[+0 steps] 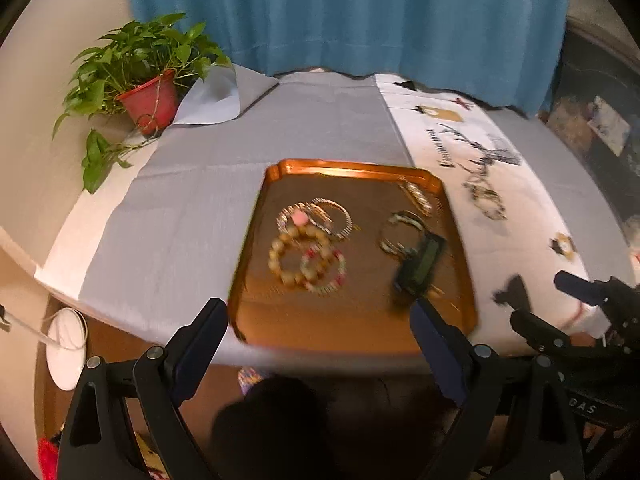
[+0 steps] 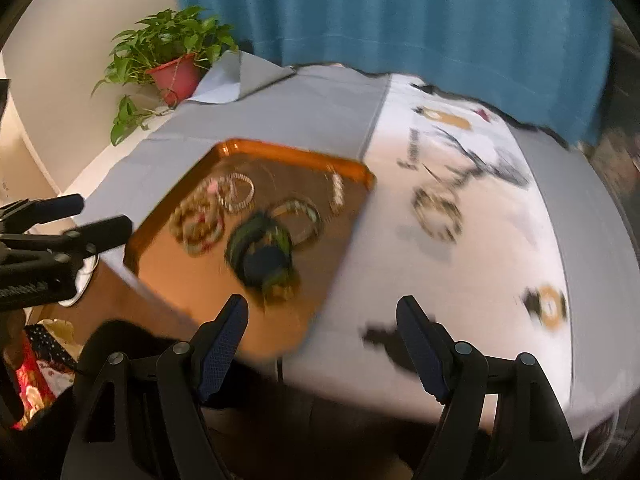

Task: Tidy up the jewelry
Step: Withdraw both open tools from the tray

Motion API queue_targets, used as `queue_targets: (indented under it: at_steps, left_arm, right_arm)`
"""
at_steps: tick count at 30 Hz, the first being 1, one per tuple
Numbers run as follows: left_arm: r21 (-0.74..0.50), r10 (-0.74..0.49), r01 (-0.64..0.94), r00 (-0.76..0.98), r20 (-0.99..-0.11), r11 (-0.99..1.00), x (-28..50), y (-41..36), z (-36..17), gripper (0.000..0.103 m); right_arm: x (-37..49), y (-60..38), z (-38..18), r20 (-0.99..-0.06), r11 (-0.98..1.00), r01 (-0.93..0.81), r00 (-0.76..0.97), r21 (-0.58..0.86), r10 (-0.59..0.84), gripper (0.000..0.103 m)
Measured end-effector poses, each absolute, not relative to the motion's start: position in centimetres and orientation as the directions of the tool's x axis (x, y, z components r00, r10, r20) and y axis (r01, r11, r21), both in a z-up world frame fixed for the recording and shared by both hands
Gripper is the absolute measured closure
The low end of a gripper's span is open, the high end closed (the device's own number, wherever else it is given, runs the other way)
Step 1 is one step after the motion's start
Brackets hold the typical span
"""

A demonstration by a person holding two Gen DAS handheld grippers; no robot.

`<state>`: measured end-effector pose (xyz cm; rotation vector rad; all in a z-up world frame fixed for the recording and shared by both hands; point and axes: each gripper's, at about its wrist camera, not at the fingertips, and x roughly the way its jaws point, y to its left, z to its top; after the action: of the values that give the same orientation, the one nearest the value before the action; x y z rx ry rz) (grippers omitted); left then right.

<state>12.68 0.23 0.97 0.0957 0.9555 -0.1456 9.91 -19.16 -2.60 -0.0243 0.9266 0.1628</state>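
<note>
An orange tray sits near the table's front edge. On it lie tan bead bracelets, silver bangles, a dark green bangle stack and a gold bangle. Everything is motion-blurred. My left gripper hovers open just before the tray's near edge, with nothing between its fingers. To its right, my right gripper stands open and empty over the tray's near right corner and the white cloth. What looks like a dark-and-gold bracelet lies on that cloth.
A grey cloth covers the table's left part and a white printed cloth the right. A potted plant stands at the far left corner. A blue curtain hangs behind. Below the front edge are a white round object and colourful clutter.
</note>
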Motion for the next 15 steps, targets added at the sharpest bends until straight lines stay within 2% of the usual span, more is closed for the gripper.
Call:
queue_targets:
  at_steps: [7, 15]
  left_arm:
    - [0.034, -0.107, 0.215, 0.609, -0.786, 0.976, 7.3, -0.8, 3.4, 0.012]
    - [0.041, -0.106, 0.201, 0.666, -0.738, 0.979, 3.8, -0.7, 6.1, 0.009]
  right_arm:
    - [5.0, -20.7, -0.2, -0.768, 0.994, -0.095, 0.632, 0.061, 0.107, 0.026]
    - [1.4, -19.8, 1.8, -0.733, 0.99, -0.127, 0.668, 0.058, 0.128, 0.026]
